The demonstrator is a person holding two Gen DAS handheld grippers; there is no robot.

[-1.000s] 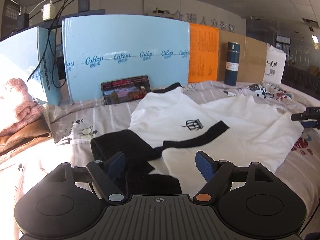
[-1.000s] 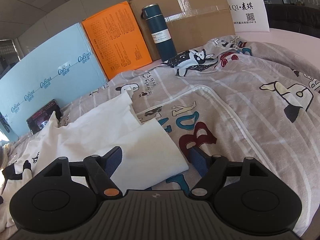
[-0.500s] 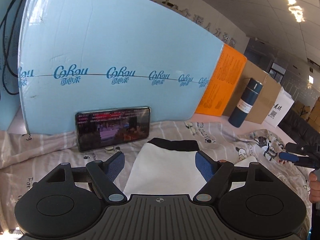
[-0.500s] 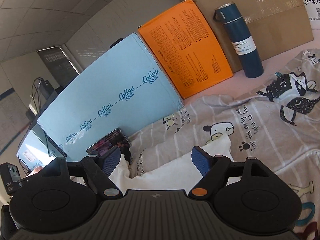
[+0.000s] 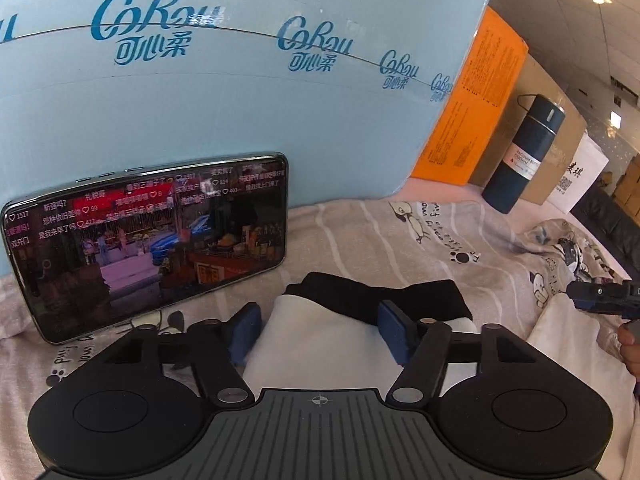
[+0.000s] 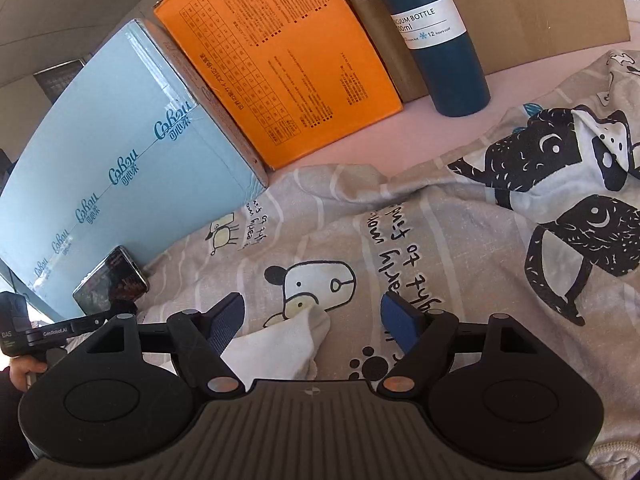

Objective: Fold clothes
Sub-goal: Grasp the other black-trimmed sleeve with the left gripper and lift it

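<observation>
White cotton with a black collar, the shirt [image 5: 320, 332] lies on the bed's printed quilt [image 5: 420, 240] low in the centre of the left wrist view. Its collar end sits between the blue pads of the left hand-held gripper [image 5: 320, 330]. That gripper's jaws stand wide apart and clamp nothing.

In the right wrist view a white corner of the shirt [image 6: 288, 344] pokes up between the pads of the right hand-held gripper [image 6: 316, 322], which is equally wide open and holds nothing.

Both tools are held low and nearly level over the bed, pointing toward the boxes at the top of the frame. A hand [image 6: 24, 372] grips the left tool's handle at the left edge of the right wrist view.

Risks, as I judge them:
- closing too deep could pinch the quilt along with the shirt;
- a shallow bite on the thin corner could slip out when lifted;
- uneven pulls would skew any fold;
- the phone [image 5: 148, 248] leaning on the blue box [image 5: 280, 100] sits just beyond the collar and could be knocked over.
</observation>
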